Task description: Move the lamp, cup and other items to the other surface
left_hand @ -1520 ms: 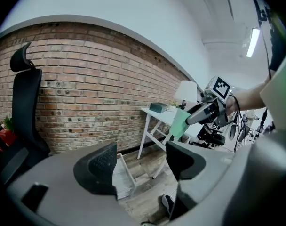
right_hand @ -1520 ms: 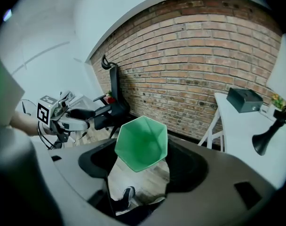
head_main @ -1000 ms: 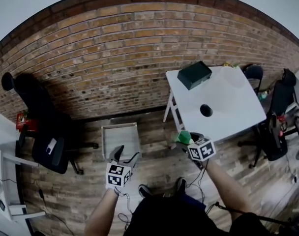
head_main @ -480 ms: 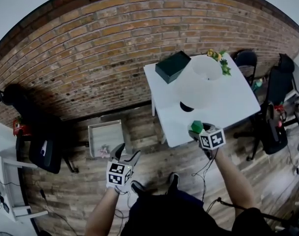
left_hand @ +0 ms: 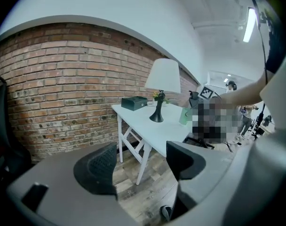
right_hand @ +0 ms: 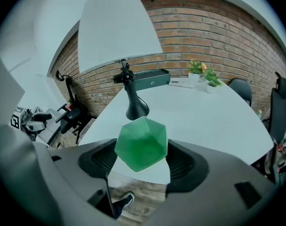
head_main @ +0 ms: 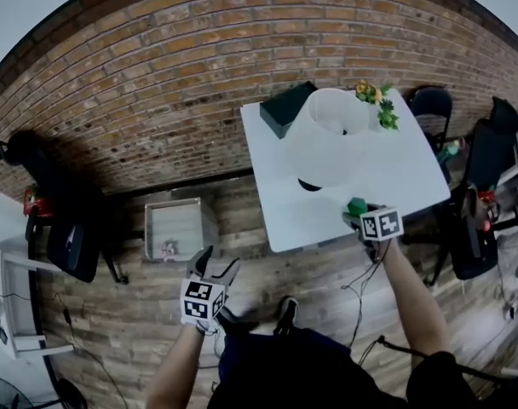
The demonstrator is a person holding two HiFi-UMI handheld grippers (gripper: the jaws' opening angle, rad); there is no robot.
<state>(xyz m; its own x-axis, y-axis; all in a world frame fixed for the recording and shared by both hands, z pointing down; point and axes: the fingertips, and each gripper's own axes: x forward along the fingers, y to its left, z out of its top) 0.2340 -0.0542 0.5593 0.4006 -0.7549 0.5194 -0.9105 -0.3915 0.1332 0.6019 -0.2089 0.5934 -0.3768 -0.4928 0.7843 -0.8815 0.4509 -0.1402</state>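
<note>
Bringing the cup (right_hand: 141, 144) in over the table (head_main: 395, 177).

Holding the cup with the right gripper (right_hand: 142, 160), pressing it from both sides, at the near table edge, about 5 o'clock from the lamp (head_main: 327, 135). Cannot tell if it already touches the top. A second ago was carrying it over the floor, off the near corner; since then have swung in toward the table, so probably only lowering and letting go remain for this item. Keeping the left gripper (left_hand: 138, 166) spread wide and empty, low over the floor at 7 o'clock, well apart from the table. Can see already on the table the lamp, a box (head_main: 284, 107) at its 11 o'clock and a plant (head_main: 378, 105) at 1 o'clock. Better to set the cup on bare top, beside the lamp base and not against it.
</note>
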